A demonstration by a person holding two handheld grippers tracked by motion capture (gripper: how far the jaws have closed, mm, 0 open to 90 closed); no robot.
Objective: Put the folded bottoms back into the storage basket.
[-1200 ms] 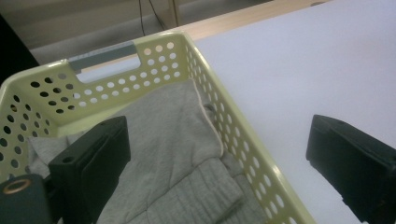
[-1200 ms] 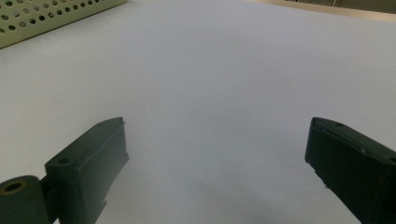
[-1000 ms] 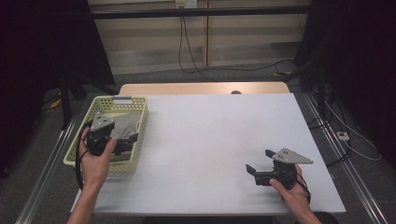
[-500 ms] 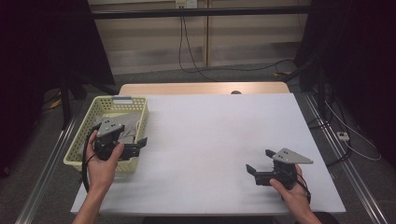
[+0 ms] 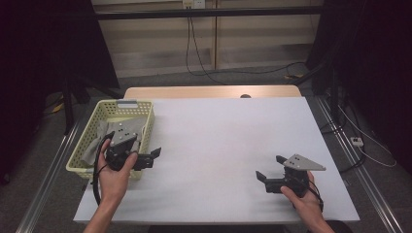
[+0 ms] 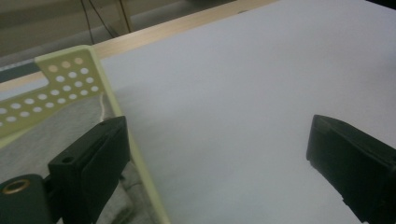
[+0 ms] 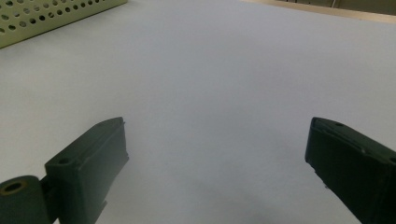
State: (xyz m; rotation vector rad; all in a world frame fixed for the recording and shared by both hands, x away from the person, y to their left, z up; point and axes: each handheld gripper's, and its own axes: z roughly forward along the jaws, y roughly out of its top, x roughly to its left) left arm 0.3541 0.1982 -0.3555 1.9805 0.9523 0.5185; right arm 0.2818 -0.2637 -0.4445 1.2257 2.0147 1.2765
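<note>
Basket (image 5: 77, 154) sat at bench (image 5: 228, 145) left edge, long axis running near-to-far, grey cloth (image 5: 97, 141) inside. Left tongs (image 5: 151, 158) spread wide over basket's right rim, pointing right. Right tongs (image 5: 269, 169) spread, empty, near front-right corner.

We see a white table top (image 5: 228, 141) on a wooden table whose edge (image 5: 209, 91) shows at 12 o'clock. Beyond it a pale panelled wall (image 5: 160, 34) carries hanging cables (image 5: 194, 43). Grey floor (image 5: 43, 160) lies at 9 o'clock, dark curtains (image 5: 369, 58) at 2 o'clock.
</note>
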